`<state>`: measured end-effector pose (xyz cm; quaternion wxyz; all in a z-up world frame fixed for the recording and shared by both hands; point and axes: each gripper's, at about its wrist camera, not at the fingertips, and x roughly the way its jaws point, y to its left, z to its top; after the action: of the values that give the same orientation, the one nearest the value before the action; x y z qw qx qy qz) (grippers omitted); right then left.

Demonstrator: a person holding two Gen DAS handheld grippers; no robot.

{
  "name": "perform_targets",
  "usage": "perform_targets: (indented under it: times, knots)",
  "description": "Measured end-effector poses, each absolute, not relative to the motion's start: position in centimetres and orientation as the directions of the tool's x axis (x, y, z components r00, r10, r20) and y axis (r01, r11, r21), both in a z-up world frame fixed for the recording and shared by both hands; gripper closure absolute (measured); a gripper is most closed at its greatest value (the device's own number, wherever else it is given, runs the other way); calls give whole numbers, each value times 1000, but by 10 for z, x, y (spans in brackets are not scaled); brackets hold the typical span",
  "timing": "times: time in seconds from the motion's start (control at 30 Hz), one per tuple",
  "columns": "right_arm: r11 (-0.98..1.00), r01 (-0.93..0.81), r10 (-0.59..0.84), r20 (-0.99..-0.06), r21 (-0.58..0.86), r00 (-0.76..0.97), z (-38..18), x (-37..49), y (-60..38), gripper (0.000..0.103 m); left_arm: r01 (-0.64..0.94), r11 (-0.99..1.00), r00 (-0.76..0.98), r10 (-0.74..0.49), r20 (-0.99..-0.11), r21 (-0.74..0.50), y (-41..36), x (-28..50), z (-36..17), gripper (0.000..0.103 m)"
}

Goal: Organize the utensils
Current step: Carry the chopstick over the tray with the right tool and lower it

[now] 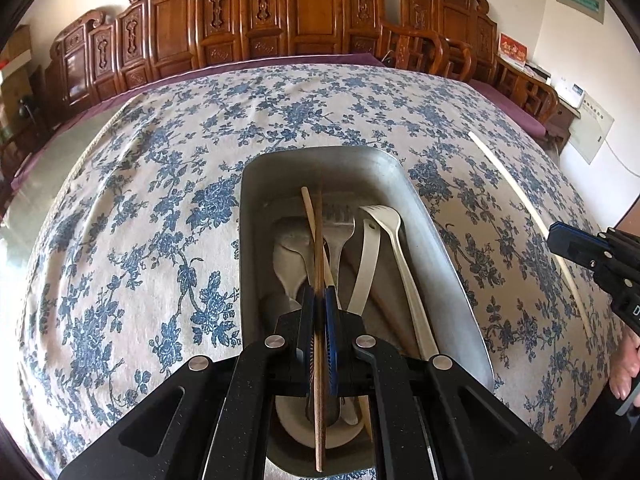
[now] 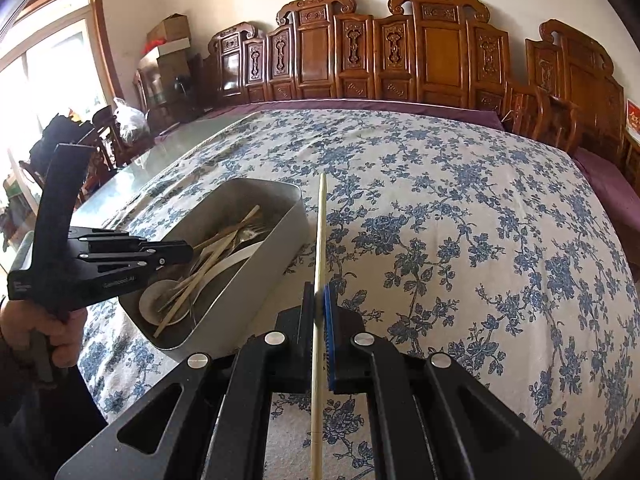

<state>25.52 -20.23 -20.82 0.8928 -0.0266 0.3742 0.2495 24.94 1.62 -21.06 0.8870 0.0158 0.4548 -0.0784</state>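
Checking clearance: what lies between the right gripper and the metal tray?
Only bare floral tablecloth separates the right gripper from the metal tray, per the right wrist view.

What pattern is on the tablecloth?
Blue flowers and vines on cream; the tablecloth shows best in the right wrist view.

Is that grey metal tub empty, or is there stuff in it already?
Not empty. The metal tub holds a jumble: a white fork, a white spoon, light chopsticks and a small round dish.
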Motion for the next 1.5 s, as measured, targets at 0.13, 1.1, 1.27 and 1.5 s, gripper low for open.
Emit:
perform_targets:
  times: [0.13,1.1,1.27,1.5]
  knots:
    - [876,-459,428,-673,146,603,-204,253,-199,97,152,987,577,-126,-807,-45,17,249,-209,97]
    - [863,-482,449,-674,155,587,-168,234,-120,97,84,996,676,-74,-733,-24,67,179,-128,68]
    - [861,-480,450,-689,166,568,-172,244,-107,97,65,997,686,-73,-724,-39,77,172,-125,45]
    - [861,-474,450,-711,184,540,-183,261,-90,97,14,998,686,-53,-726,-60,100,172,-133,21]
